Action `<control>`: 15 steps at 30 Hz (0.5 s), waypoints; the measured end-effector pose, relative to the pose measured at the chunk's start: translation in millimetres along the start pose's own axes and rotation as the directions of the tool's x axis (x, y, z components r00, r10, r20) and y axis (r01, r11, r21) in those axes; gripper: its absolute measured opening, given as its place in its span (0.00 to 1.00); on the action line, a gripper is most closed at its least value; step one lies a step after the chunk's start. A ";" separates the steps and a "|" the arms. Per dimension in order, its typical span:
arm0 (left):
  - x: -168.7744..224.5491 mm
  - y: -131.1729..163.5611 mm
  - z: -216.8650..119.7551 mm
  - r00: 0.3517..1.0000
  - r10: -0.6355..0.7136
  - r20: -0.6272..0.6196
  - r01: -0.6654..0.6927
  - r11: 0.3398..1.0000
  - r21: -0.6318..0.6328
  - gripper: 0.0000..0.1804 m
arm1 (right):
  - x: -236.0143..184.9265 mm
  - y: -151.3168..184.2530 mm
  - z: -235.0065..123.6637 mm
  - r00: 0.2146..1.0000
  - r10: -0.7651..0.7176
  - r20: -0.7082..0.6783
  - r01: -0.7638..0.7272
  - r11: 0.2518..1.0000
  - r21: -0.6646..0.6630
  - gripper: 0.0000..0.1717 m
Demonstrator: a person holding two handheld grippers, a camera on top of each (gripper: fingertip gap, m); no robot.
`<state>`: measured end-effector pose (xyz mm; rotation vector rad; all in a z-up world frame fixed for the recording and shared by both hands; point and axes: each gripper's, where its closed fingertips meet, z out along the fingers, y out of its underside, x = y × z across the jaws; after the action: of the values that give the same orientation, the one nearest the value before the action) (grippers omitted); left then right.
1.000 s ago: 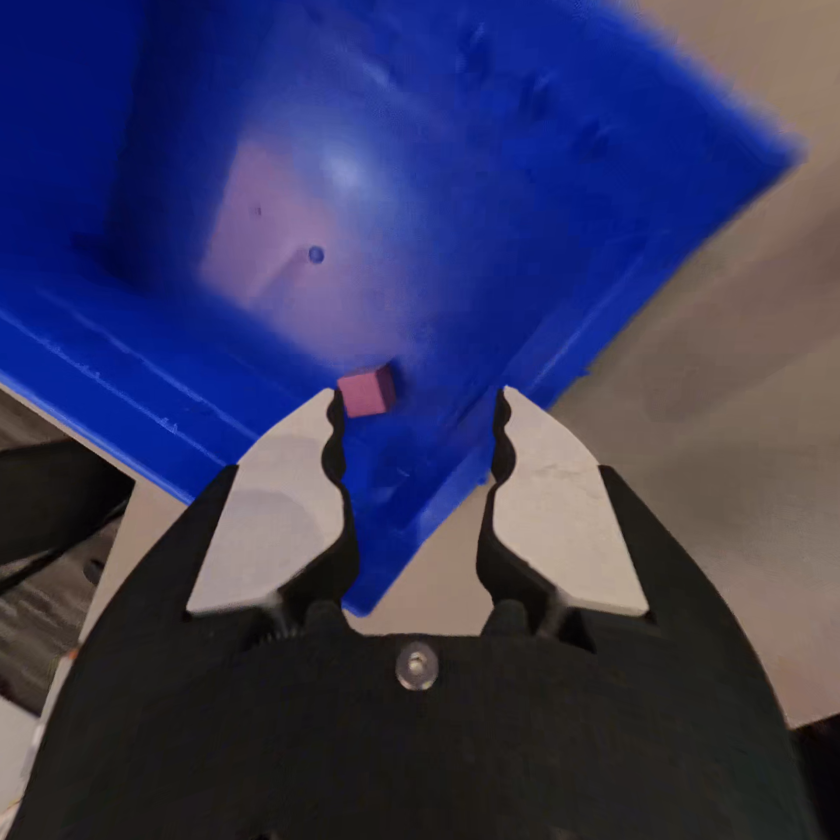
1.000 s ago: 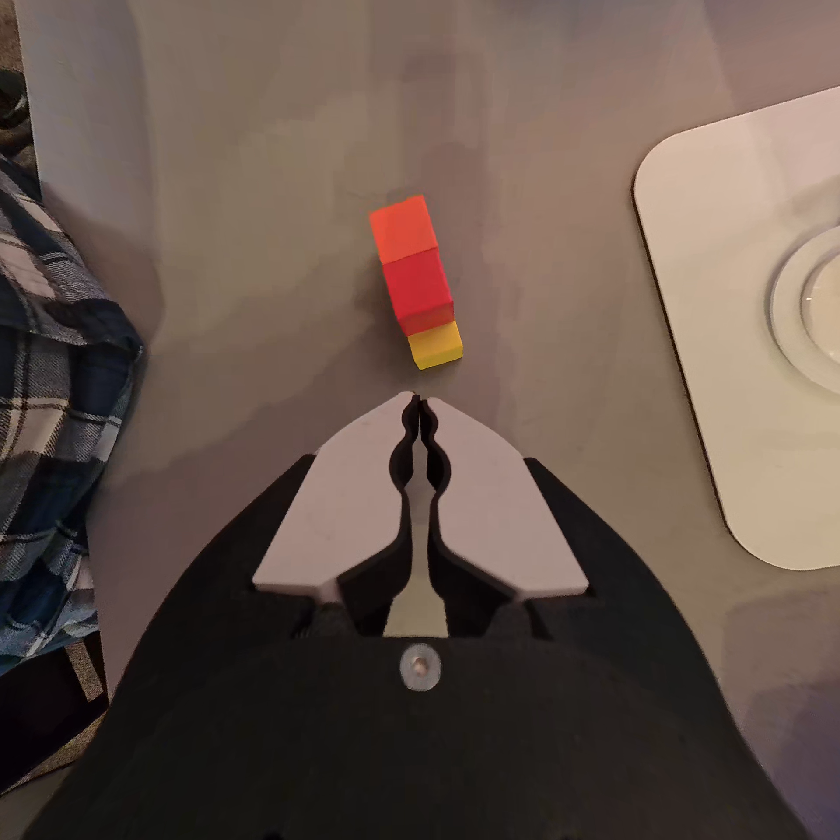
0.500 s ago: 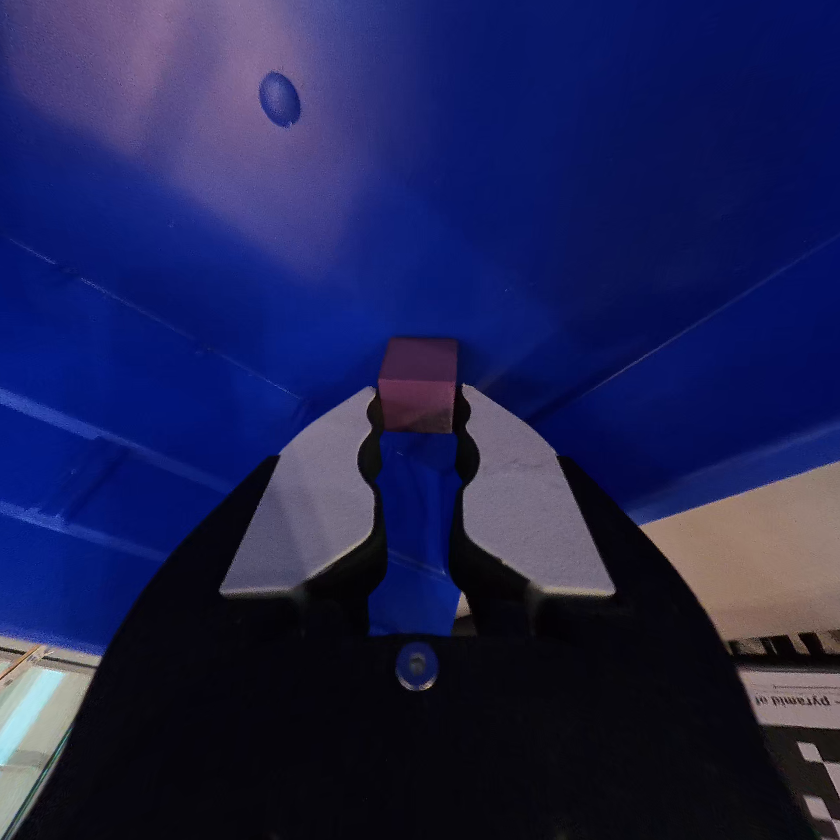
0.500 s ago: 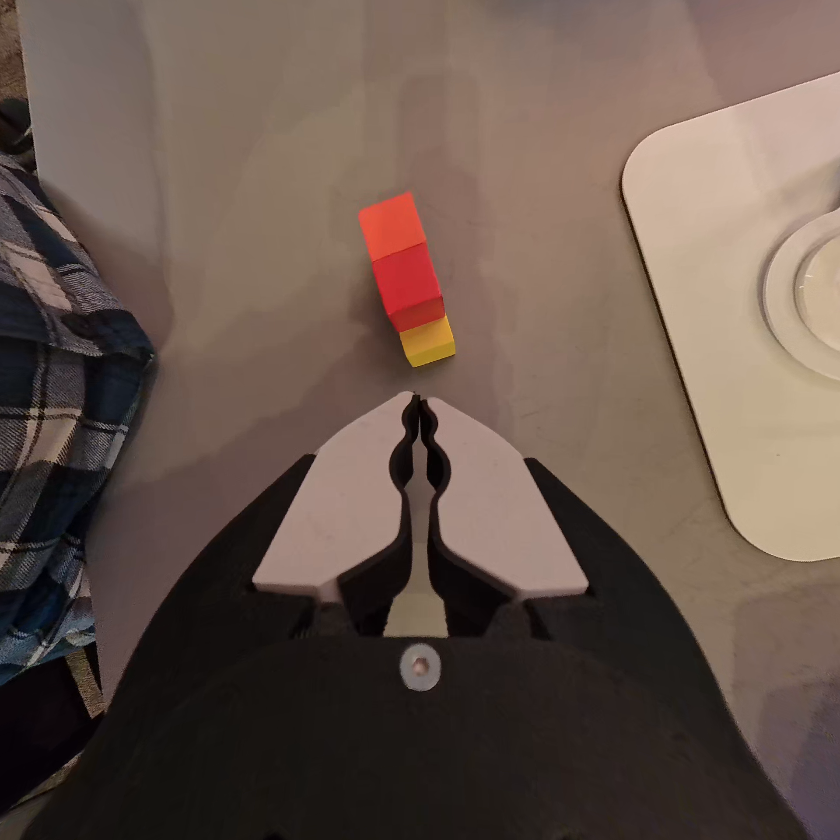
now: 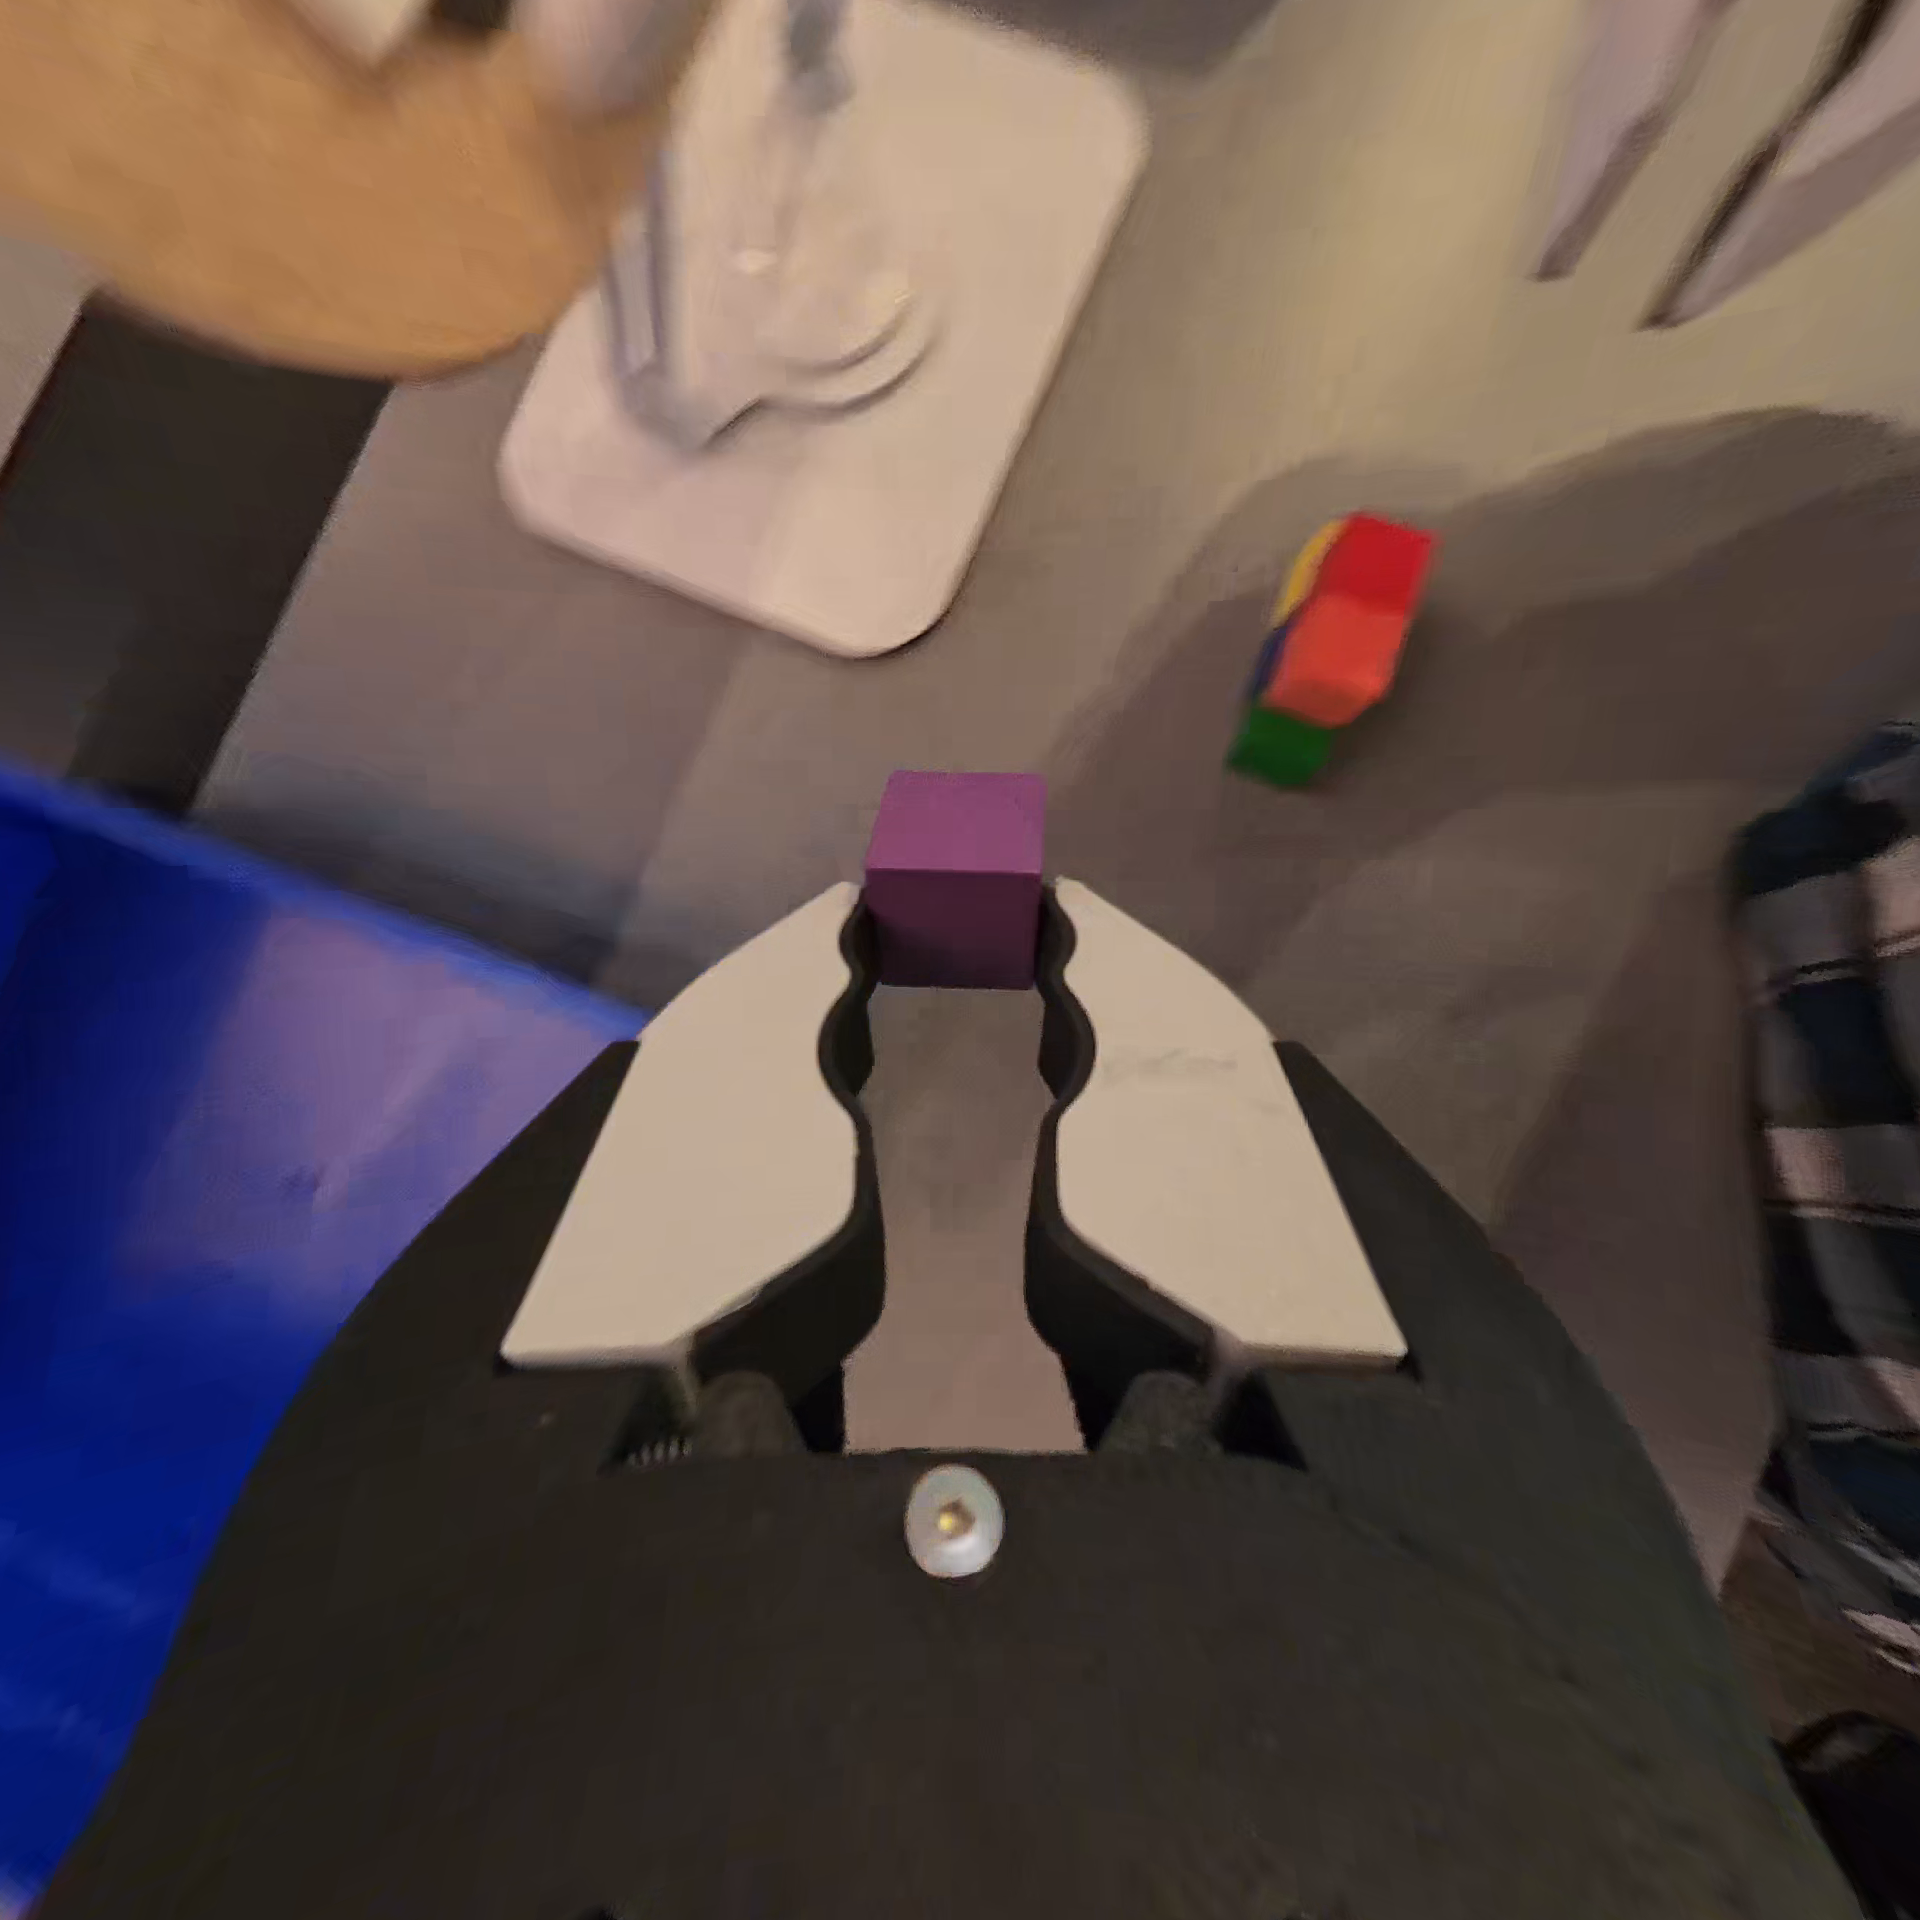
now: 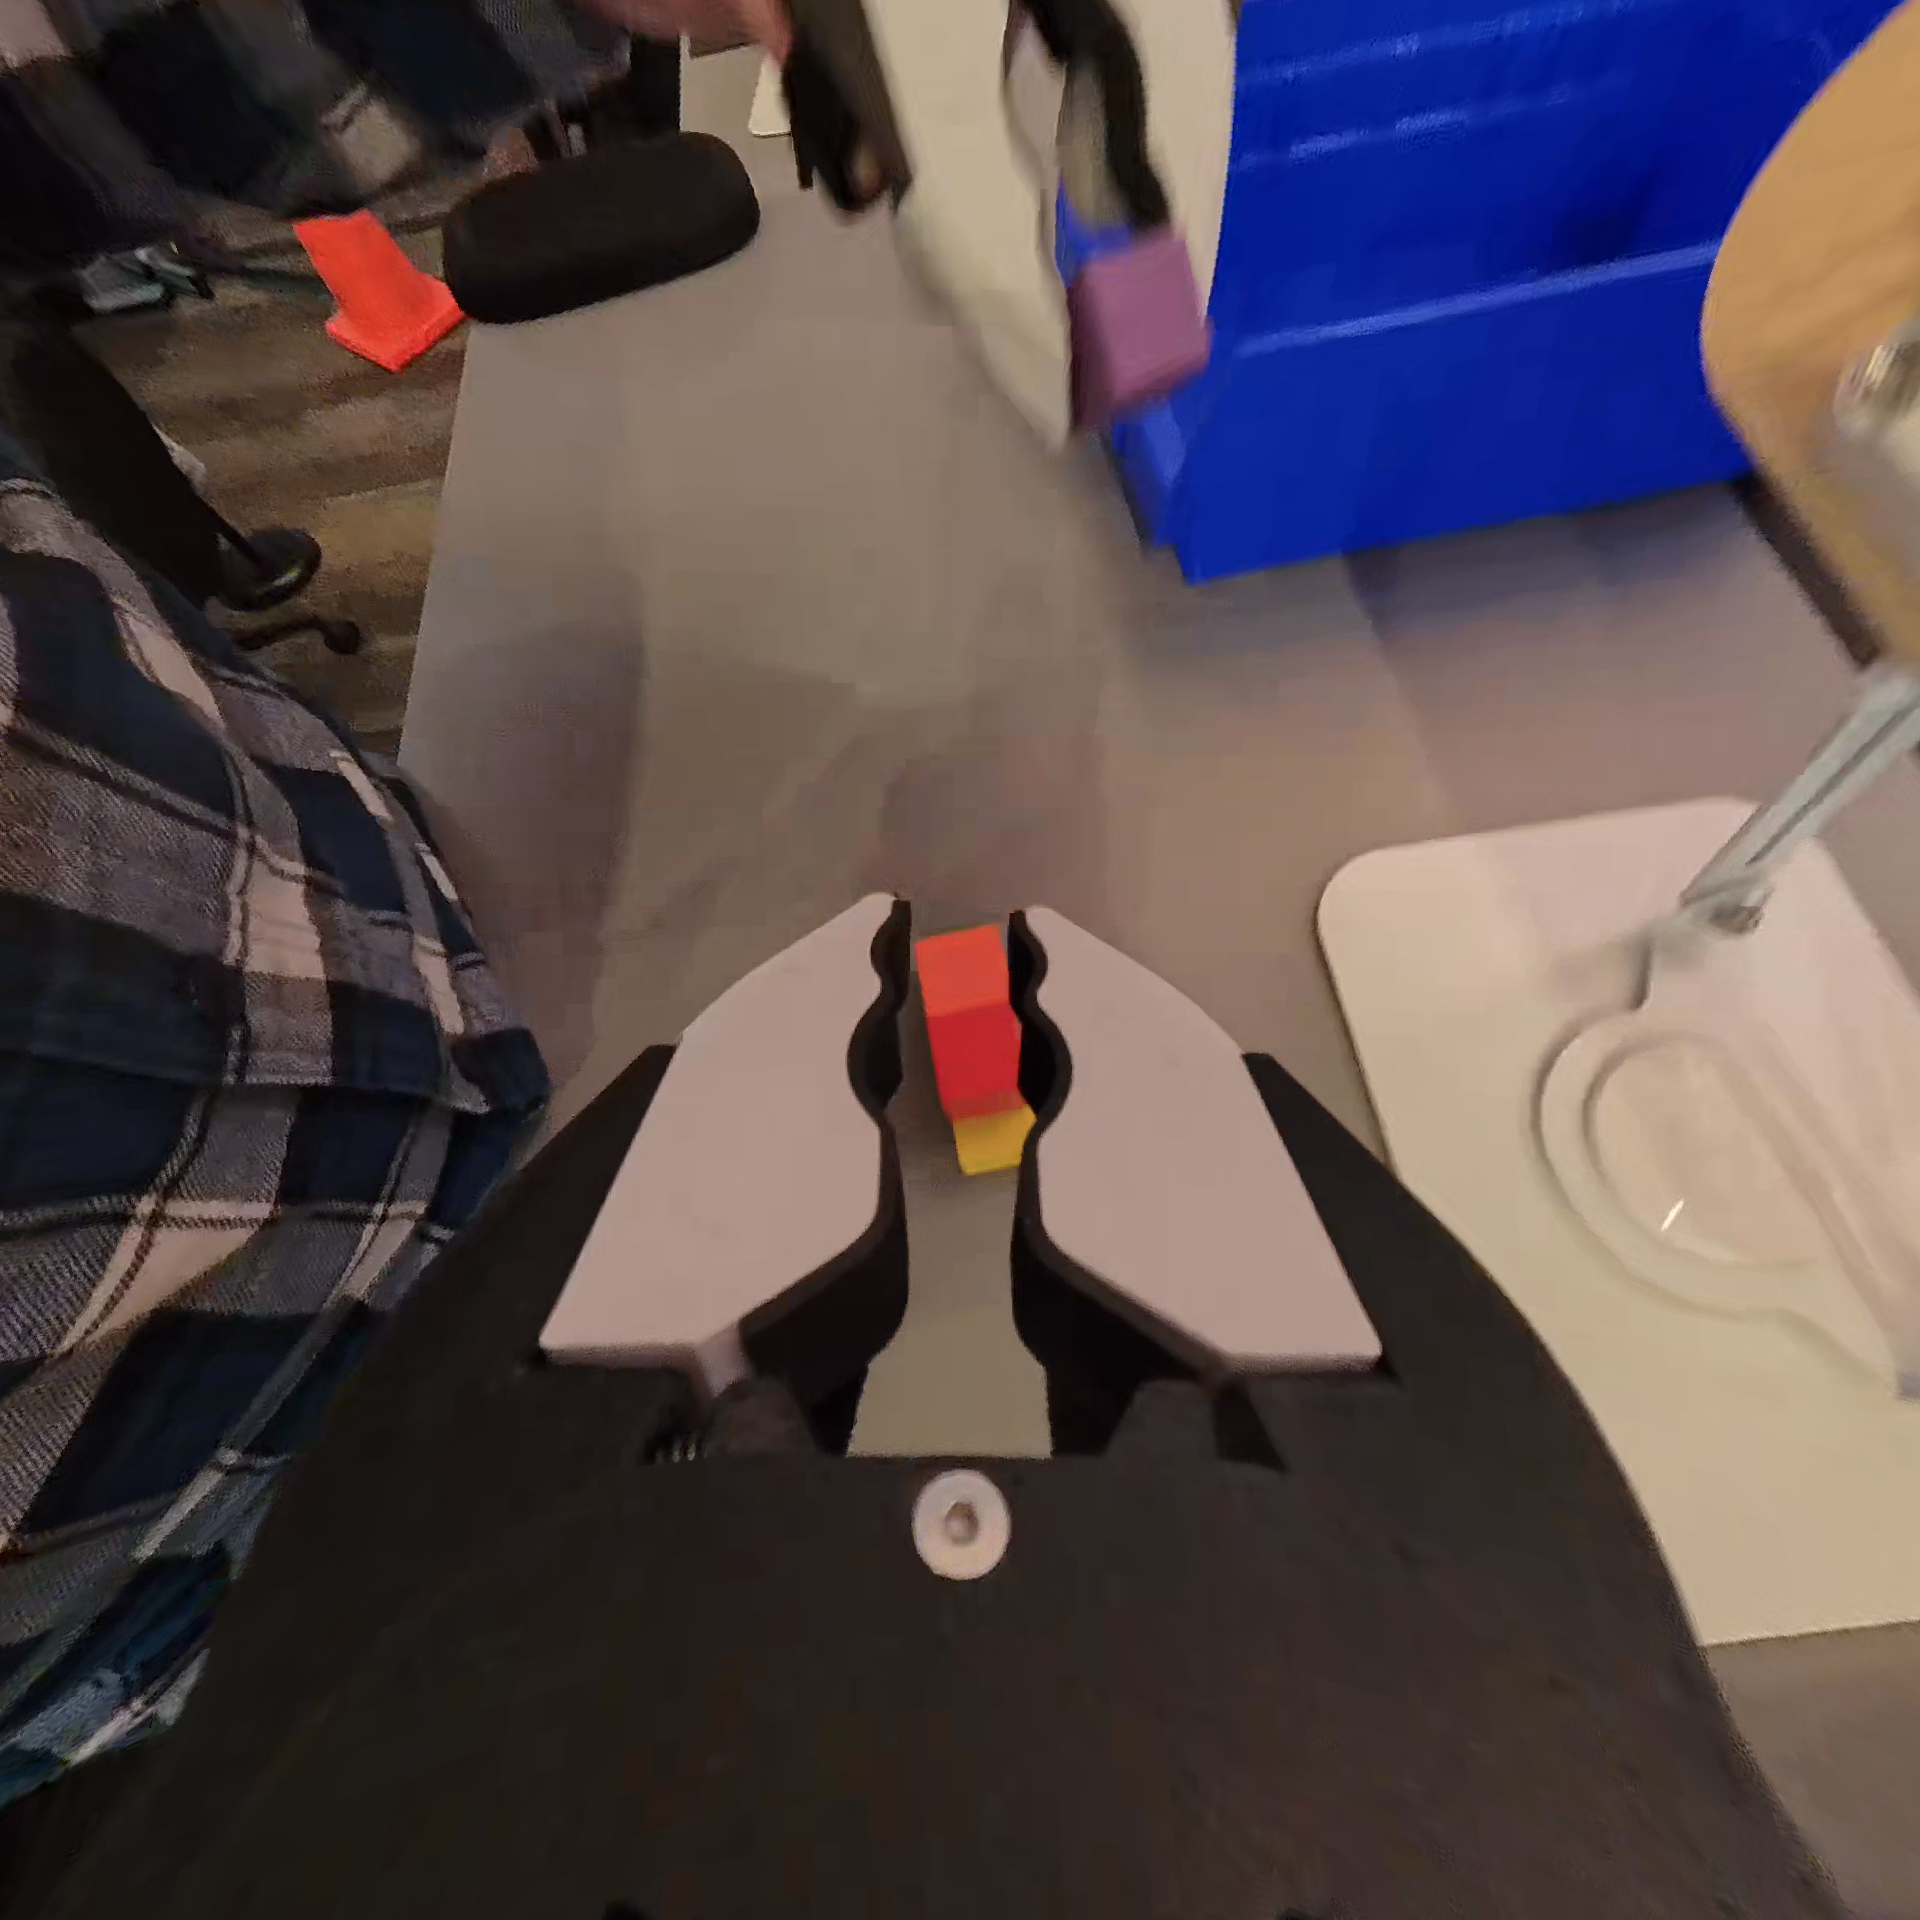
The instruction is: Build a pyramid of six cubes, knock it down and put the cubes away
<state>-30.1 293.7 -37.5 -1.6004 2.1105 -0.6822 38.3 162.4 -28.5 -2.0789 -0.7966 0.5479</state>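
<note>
My left gripper (image 5: 954, 899) is shut on a purple cube (image 5: 956, 883), both pads pressed on its sides, and holds it above the grey table just outside the blue bin (image 5: 156, 1143). The right wrist view shows the same cube (image 6: 1138, 312) in front of the bin (image 6: 1455, 260). A cluster of cubes lies on the table: red (image 5: 1377, 561), orange (image 5: 1340, 660), green (image 5: 1280, 746), with blue and yellow edges behind. My right gripper (image 6: 958, 914) is open and empty above that cluster; the orange (image 6: 961, 971), red (image 6: 971, 1055) and yellow (image 6: 992, 1143) cubes show between its fingers.
A white stand base (image 6: 1558, 1143) with a metal rod sits right of the cubes; it also shows in the left wrist view (image 5: 831, 416). A plaid sleeve (image 6: 208, 1039) lies at the table's left. A wooden panel (image 5: 260, 177) is at the upper left. About 15 cm separates my left fingertips from my right.
My left gripper shut on the purple cube inside the bin, then lifted it out over the table. My right gripper went from shut to slightly open and moved over the cube cluster.
</note>
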 end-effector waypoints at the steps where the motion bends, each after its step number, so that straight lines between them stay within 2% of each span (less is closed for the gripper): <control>1: 17.2 -8.8 7.7 0.999 0.033 -0.025 -0.033 0.999 0.013 0.16 | -0.2 -7.6 0.3 1.000 -0.031 -0.003 0.031 1.000 0.000 0.10; 4: 59.9 -28.3 28.0 0.987 0.129 -0.093 -0.127 0.991 0.029 0.16 | -0.3 -21.9 3.8 0.994 -0.110 -0.001 0.110 0.994 -0.028 0.11; 7: 83.0 -40.5 41.5 0.975 0.187 -0.122 -0.185 0.982 0.034 0.16 | 1.0 -23.0 11.0 0.987 -0.161 0.007 0.161 0.984 -0.082 0.13; 15: 97.4 -50.5 52.6 0.965 0.220 -0.144 -0.215 0.976 0.045 0.16 | -1.7 -14.9 16.8 0.981 -0.191 0.031 0.193 0.971 -0.140 0.15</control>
<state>13.9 181.2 -51.6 -1.3120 2.3279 -0.7729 21.5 177.1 -25.7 -2.0983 -1.0618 0.4136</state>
